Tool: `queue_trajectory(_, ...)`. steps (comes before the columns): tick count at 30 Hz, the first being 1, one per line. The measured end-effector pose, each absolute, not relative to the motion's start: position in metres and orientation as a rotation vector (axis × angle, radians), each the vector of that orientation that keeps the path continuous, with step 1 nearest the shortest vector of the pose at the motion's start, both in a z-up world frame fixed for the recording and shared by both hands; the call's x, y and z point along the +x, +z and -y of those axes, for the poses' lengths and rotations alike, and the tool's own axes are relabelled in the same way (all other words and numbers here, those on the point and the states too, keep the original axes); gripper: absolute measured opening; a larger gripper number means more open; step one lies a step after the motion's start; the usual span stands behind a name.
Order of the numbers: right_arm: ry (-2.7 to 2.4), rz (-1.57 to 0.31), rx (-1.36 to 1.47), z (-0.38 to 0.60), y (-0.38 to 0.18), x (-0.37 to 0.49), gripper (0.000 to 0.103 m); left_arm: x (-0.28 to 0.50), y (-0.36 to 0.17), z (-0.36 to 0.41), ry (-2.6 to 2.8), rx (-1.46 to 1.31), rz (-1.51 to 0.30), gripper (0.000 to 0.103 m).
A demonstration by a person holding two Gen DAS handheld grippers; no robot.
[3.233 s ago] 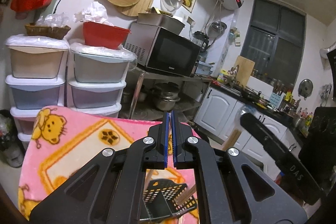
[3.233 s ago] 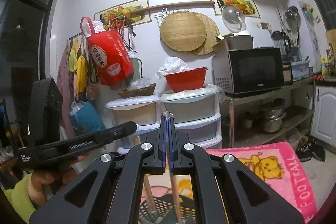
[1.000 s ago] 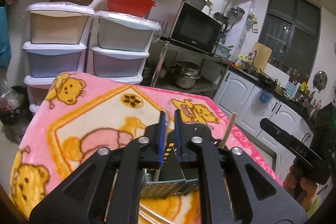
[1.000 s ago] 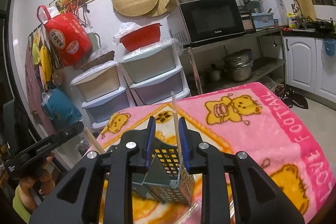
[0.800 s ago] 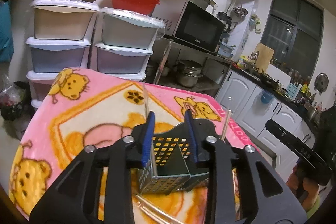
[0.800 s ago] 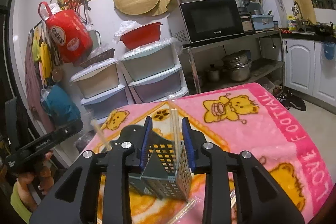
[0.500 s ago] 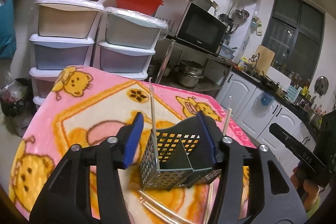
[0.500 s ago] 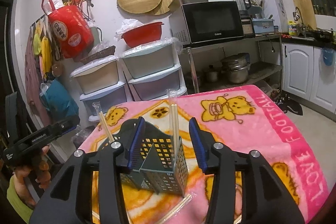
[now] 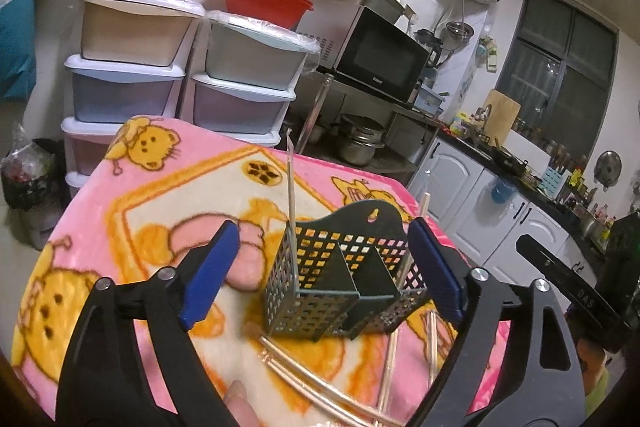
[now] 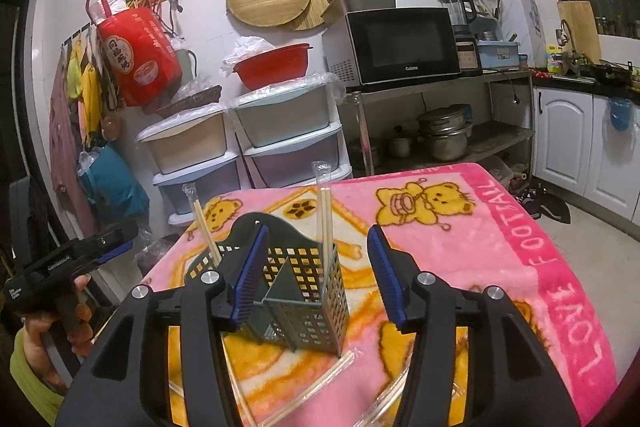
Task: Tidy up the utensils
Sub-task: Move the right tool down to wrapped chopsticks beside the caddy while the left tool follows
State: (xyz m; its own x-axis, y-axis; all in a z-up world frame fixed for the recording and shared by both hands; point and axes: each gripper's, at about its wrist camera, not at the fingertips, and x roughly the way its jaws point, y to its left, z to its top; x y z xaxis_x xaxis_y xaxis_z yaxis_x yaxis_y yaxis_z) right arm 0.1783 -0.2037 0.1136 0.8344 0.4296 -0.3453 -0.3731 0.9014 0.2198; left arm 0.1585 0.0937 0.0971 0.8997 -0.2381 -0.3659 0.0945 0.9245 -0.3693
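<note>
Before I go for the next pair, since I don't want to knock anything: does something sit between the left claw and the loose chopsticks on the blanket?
Nothing visible does. The left claw is open above the blanket, and the wrapped chopsticks lie bare below it. The perforated holder stands just behind them, very close to their far ends.
</note>
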Motion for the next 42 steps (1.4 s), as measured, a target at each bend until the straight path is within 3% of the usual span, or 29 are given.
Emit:
queue_trajectory(5, 0.427, -0.409, 0.13, 0.205, 0.109, 0.172, 0.054, 0.15, 0.092, -0.092, -0.179, -0.355, -0.431, 0.086)
queue_trajectory(42, 0.36, -0.591, 0.102, 0.244, 0.052, 0.163, 0.056, 0.154, 0.021, -0.073, -0.164, -0.352, -0.642, 0.086)
